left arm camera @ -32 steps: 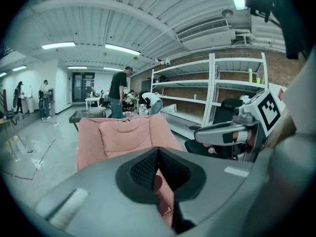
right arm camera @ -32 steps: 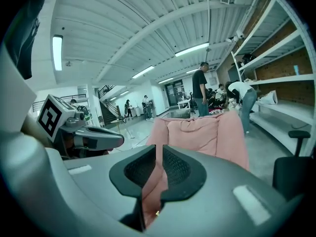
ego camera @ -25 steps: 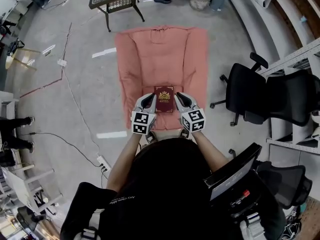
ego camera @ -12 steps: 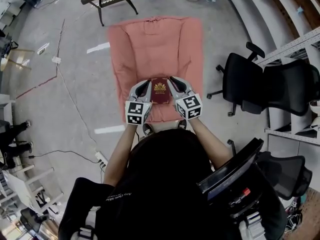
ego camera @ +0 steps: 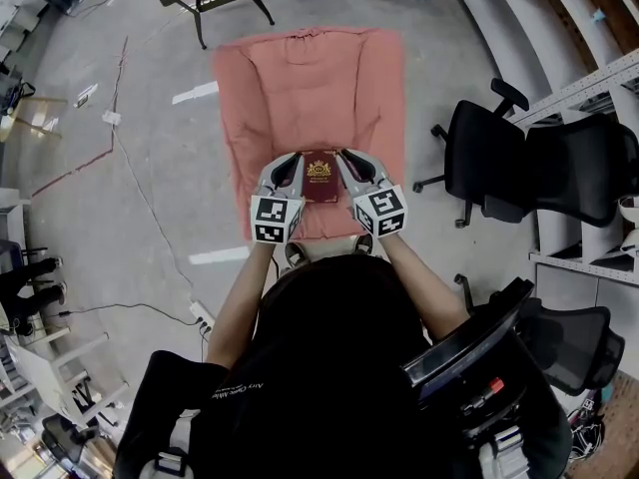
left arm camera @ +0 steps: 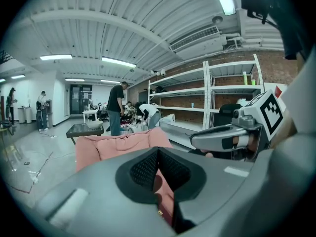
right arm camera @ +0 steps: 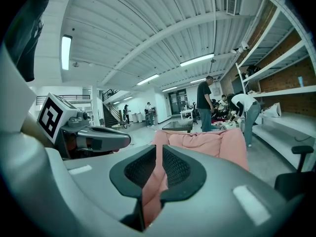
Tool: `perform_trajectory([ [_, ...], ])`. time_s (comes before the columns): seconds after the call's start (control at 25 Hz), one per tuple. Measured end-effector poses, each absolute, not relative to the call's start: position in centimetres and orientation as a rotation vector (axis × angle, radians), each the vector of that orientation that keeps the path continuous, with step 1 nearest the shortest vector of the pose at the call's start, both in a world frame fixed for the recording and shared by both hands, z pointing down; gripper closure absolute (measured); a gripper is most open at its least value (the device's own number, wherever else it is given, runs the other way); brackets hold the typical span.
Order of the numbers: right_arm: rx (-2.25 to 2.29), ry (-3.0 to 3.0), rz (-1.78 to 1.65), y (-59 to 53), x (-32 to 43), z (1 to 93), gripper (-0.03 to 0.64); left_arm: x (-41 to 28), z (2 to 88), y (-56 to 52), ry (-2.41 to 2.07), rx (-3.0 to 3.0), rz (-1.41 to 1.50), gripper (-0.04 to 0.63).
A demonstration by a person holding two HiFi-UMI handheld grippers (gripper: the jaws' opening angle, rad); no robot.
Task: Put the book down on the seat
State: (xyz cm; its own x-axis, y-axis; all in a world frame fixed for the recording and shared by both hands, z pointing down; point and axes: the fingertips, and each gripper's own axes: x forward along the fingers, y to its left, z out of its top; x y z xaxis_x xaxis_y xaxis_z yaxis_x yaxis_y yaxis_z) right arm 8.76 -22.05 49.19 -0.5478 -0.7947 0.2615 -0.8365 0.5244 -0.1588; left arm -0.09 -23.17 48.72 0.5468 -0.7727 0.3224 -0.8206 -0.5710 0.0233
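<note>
Raised slightly, left gripper (ego camera: 292, 166) and right gripper (ego camera: 349, 164) pinch opposite edges of the dark red hardcover book (ego camera: 319, 178), likely stiff and light, over the pink cushioned seat (ego camera: 300, 78).

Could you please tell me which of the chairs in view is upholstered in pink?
The wide cushioned armchair straight ahead, with the red book over its seat. The swivel chairs to its right are black, with armrests and wheeled bases.
</note>
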Motion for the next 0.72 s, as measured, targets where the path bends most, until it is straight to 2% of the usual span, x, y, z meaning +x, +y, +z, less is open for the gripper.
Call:
perform_trajectory([
  [0.72, 1.492, -2.713, 0.186, -23.7, 8.3, 42.1, 0.574, 0.1, 41.7, -25.2, -1.521, 2.745, 0.282, 0.598],
])
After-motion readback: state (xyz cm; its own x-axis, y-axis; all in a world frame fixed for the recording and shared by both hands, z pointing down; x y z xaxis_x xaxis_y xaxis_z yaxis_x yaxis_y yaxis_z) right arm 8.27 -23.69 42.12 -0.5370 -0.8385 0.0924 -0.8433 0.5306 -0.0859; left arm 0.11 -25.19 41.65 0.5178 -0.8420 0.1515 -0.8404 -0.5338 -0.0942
